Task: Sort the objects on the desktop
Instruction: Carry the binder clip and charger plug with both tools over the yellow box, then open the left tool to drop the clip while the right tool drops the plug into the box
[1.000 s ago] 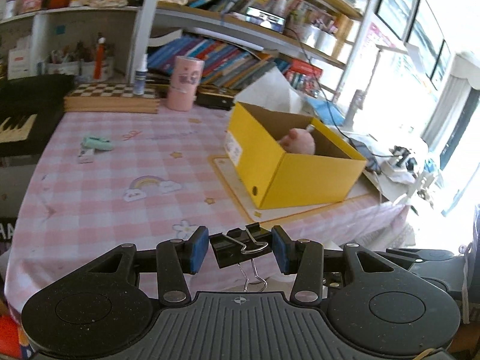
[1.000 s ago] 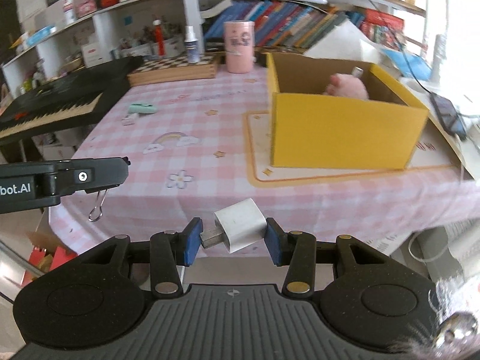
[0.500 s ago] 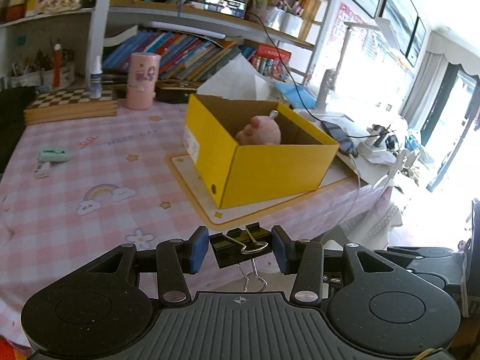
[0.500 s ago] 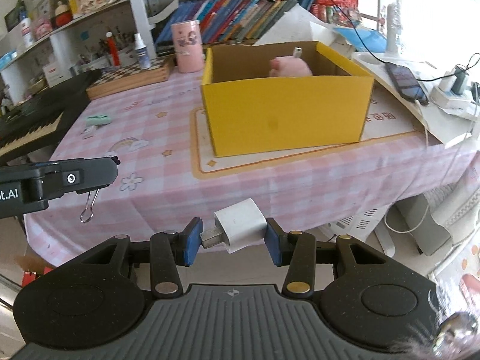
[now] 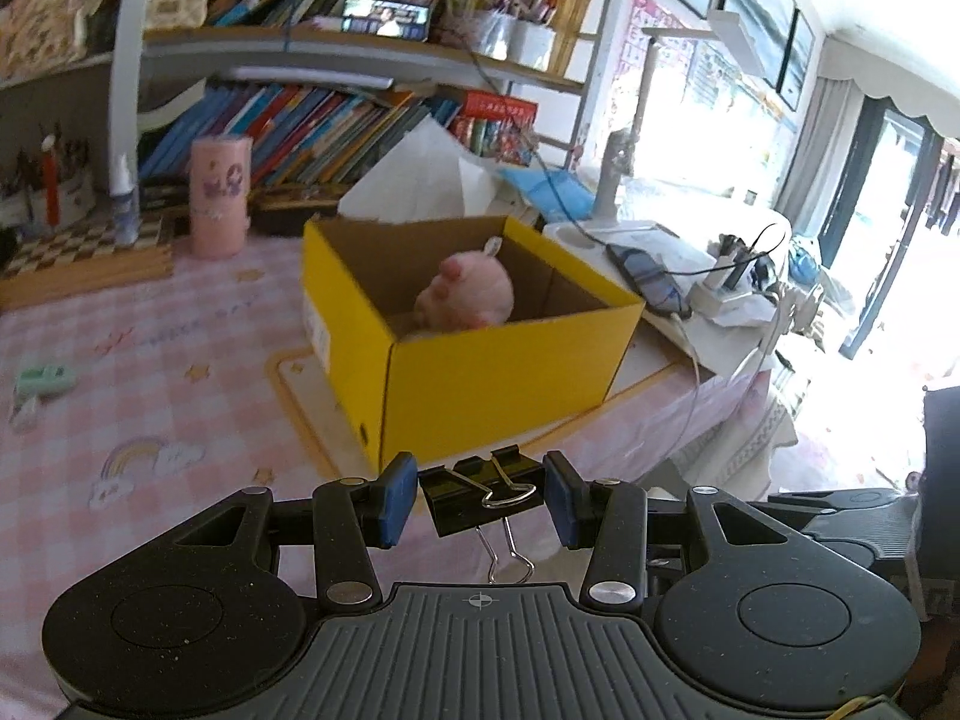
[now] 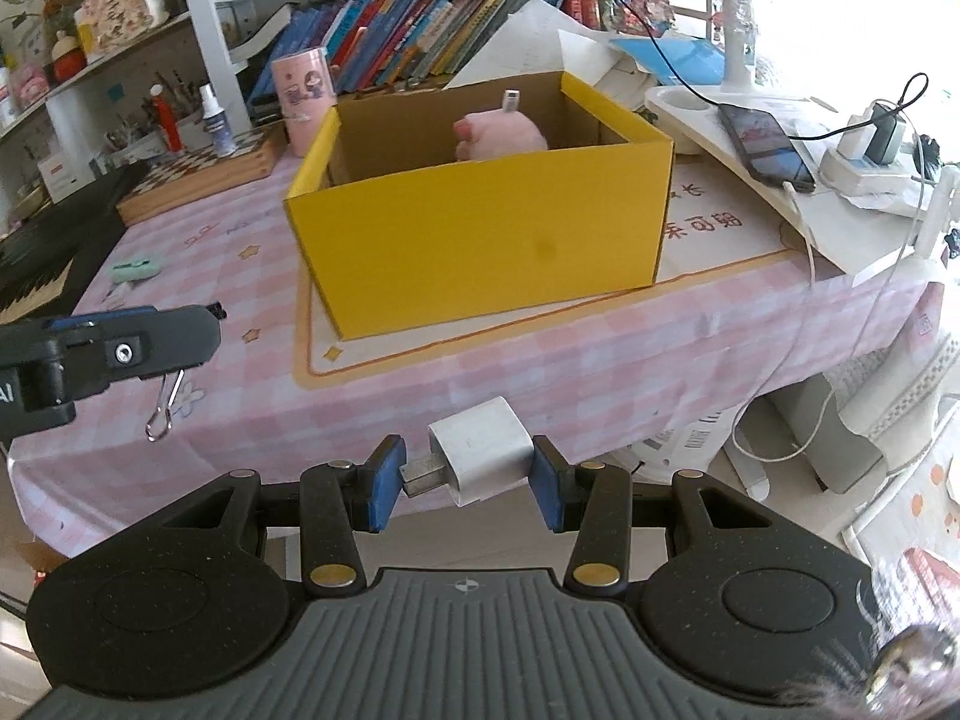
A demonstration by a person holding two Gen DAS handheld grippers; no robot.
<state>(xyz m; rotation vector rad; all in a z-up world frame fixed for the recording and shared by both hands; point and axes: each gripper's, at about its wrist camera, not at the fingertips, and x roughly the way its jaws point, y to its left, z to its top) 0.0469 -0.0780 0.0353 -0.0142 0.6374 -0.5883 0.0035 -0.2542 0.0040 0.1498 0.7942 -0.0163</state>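
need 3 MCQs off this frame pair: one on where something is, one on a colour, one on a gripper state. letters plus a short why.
1. Where is the pink plush toy?
A. Inside the box
B. On the chessboard
C. On the keyboard

2. What colour is the box outside?
A. Blue
B. Yellow
C. White

3. What is the left gripper doing?
A. Open and empty
B. Closed on a binder clip
C. Closed on a pen

Answers:
1. A: the toy shows above the box's near wall, between its cardboard sides, in both views.
2. B: every outer wall in view is yellow; the inside is brown.
3. B: the blue pads press on both ends of the black binder clip, whose wire handles hang below. The right gripper likewise pinches a white USB charger plug.
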